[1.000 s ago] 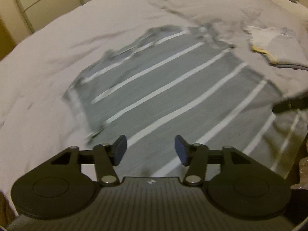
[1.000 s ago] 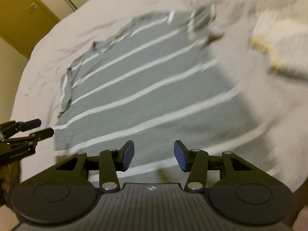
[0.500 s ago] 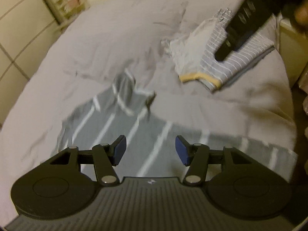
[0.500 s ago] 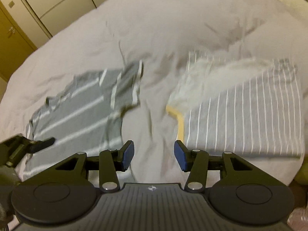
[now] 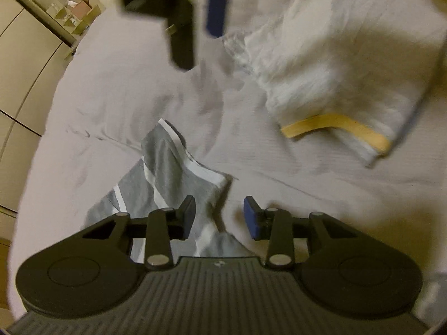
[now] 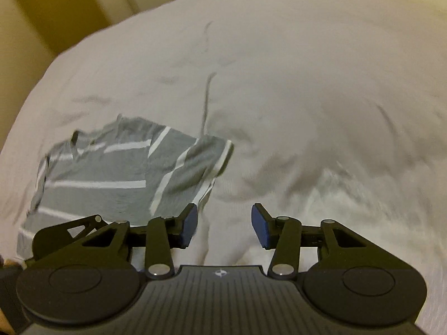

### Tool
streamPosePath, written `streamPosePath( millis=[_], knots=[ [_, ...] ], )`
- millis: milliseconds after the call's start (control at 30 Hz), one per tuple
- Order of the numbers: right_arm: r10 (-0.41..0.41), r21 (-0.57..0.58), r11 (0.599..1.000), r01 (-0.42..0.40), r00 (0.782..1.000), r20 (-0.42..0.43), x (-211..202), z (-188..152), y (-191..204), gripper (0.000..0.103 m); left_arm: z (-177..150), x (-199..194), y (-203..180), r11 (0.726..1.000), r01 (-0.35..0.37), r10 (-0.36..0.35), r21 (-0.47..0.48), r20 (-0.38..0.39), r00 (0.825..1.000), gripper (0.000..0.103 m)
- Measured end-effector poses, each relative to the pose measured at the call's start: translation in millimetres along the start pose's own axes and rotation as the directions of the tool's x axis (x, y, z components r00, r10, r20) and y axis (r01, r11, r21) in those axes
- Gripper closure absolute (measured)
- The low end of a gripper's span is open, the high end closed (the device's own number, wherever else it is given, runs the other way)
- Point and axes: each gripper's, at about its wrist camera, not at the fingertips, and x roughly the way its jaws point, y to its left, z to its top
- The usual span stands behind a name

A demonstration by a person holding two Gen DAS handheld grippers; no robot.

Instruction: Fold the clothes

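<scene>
Here the left gripper hovers with its jaws spread and empty, right above the near sleeve corner of the grey striped shirt, which lies partly folded on the bed sheet. Beyond the shirt rests a white garment with a yellow band. The right gripper, also spread and empty, hangs beside the shirt's right edge, above white cloth

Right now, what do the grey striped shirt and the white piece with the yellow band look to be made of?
Grey striped shirt: soft matte knit, likely cotton jersey; it drapes and creases limply on the bed sheet. White piece with the yellow band: thin, slightly fuzzy matte fabric with a flat trim; motion blur leaves the weave unclear.
</scene>
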Motion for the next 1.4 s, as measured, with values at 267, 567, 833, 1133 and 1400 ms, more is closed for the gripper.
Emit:
streamPosePath(
  millis=[267, 567, 833, 1133, 1400],
  knots=[
    [0.092, -0.438, 0.889, -0.132, 0.990, -0.111, 79.0, 57.4, -1.0, 0.059, 22.2, 47.8, -11.2, 0.998, -0.051, 0.057, 0.041, -0.136, 0.989, 0.080],
    [0.096, -0.602, 0.760, -0.243, 0.959, -0.265, 157.1, 98.4, 6.0, 0.065, 25.3, 64.0, -10.7, 0.996, -0.067, 0.060, -0.051, -0.138, 0.989, 0.099],
    [0.128, -0.368, 0.892, -0.262, 0.928, -0.349, 146.3, 113.9, -11.0, 0.100, 14.1, 38.7, 31.2, 0.846, -0.065, 0.045, -0.529, -0.050, 0.998, 0.100],
    [0.324, -0.266, 0.866, -0.425, 0.879, -0.351, 124.3, 146.2, 49.5, 0.100, -58.4, 24.3, 80.5, 0.133, 0.116, 0.014, -0.984, 0.119, 0.993, 0.100],
    [0.426, -0.294, 0.825, -0.483, 0.873, -0.239, 137.2, 158.0, 92.7, 0.078, -134.0, 22.8, 75.8, -0.401, 0.143, 0.045, -0.905, 0.136, 0.990, 0.100]
  ],
)
